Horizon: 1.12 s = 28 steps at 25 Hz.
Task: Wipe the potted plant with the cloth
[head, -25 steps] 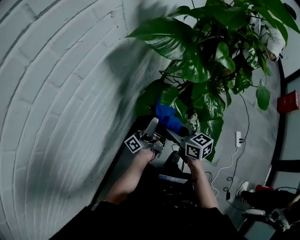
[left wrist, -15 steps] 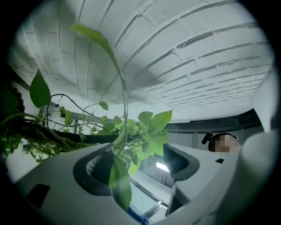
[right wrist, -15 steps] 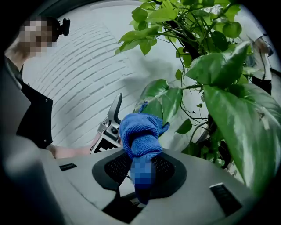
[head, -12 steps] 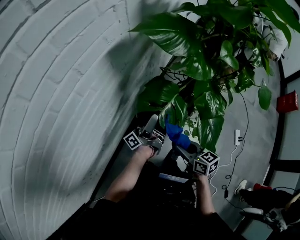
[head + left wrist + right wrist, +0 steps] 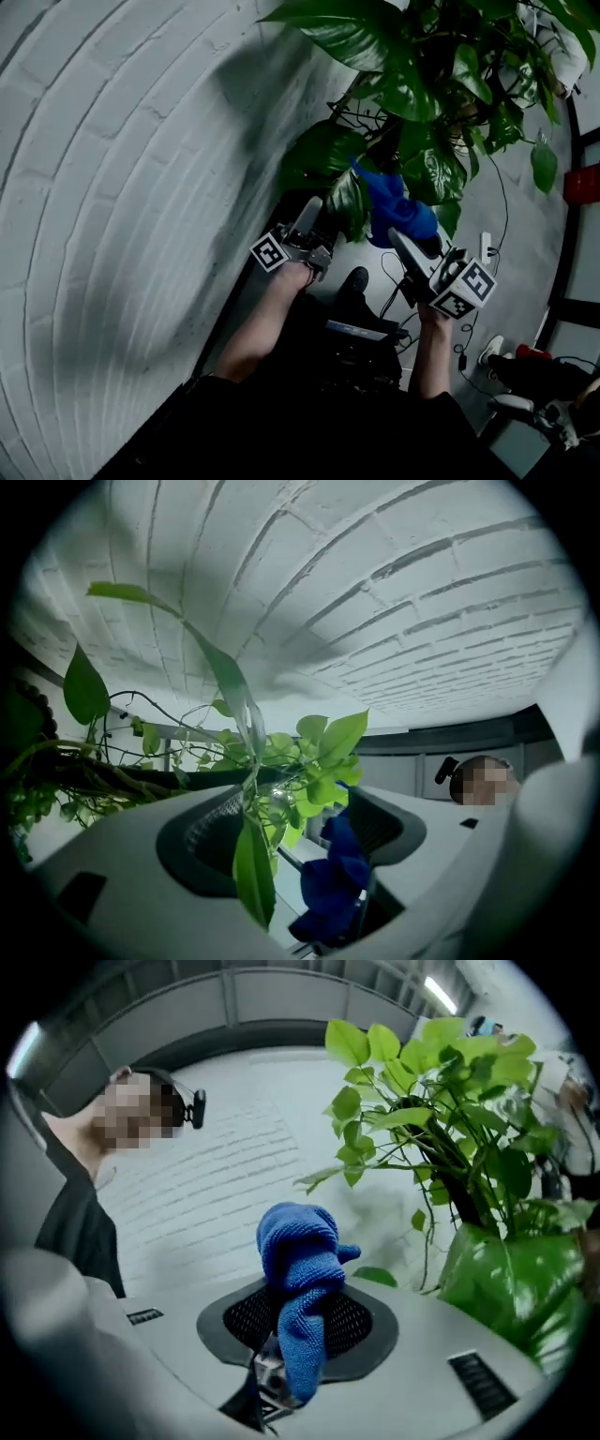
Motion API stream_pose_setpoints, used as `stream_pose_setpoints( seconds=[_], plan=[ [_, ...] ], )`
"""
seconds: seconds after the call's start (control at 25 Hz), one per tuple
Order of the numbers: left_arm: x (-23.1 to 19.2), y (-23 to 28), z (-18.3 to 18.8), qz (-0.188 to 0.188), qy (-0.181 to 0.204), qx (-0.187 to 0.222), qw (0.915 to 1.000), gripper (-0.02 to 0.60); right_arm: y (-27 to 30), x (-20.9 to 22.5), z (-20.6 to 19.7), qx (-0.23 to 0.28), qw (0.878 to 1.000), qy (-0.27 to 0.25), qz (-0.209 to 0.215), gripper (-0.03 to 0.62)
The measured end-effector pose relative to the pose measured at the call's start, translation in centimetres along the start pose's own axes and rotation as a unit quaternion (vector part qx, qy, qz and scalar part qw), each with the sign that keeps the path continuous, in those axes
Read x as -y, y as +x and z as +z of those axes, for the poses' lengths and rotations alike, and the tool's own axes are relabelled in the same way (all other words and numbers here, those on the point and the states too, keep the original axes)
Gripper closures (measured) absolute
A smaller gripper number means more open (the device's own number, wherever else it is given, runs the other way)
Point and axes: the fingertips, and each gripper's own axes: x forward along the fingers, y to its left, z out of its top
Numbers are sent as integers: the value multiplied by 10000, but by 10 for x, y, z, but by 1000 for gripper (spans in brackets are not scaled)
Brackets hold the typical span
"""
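Cloth [image 5: 298, 1279] clamped in right gripper [image 5: 398, 239] | left gripper [image 5: 311, 208] agape (leaf [image 5: 253, 878] between)

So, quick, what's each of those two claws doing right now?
Left gripper: open, a leaf hanging between its jaws.
Right gripper: closed on the blue cloth.

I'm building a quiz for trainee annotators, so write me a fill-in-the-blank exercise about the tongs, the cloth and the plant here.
1. The right tongs are shut on a ____ cloth.
2. The left tongs are not shut but ____, with a leaf hanging between them.
3. The wall beside the potted plant is built of ____.

Missing words: blue; open; bricks
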Motion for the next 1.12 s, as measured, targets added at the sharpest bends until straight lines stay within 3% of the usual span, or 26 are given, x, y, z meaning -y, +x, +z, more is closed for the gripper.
stream_pose_setpoints(
  seconds=[0.12, 0.28, 0.44, 0.92, 1.12],
  plan=[
    [1, -2, -2, -29, -16, -9, 10000, 229, 38, 29, -13, -353, 9989, -1, -301, 473],
    [5, 1, -1, -152, -87, 27, 9998, 229, 82, 28, -64, -953, 9945, 374, 231, 473],
    [10, 5, -1, -247, -165, 61, 9995, 229, 79, 10, -114, -1529, 9850, 640, 481, 473],
    [6, 0, -4, -241, -349, -157, 9990, 229, 32, 2, -158, -1647, 9818, 949, 43, 473],
    [1, -12, 9, -152, -278, -186, 9993, 229, 16, -5, -148, -1560, 9834, 907, -203, 473]
  ],
)
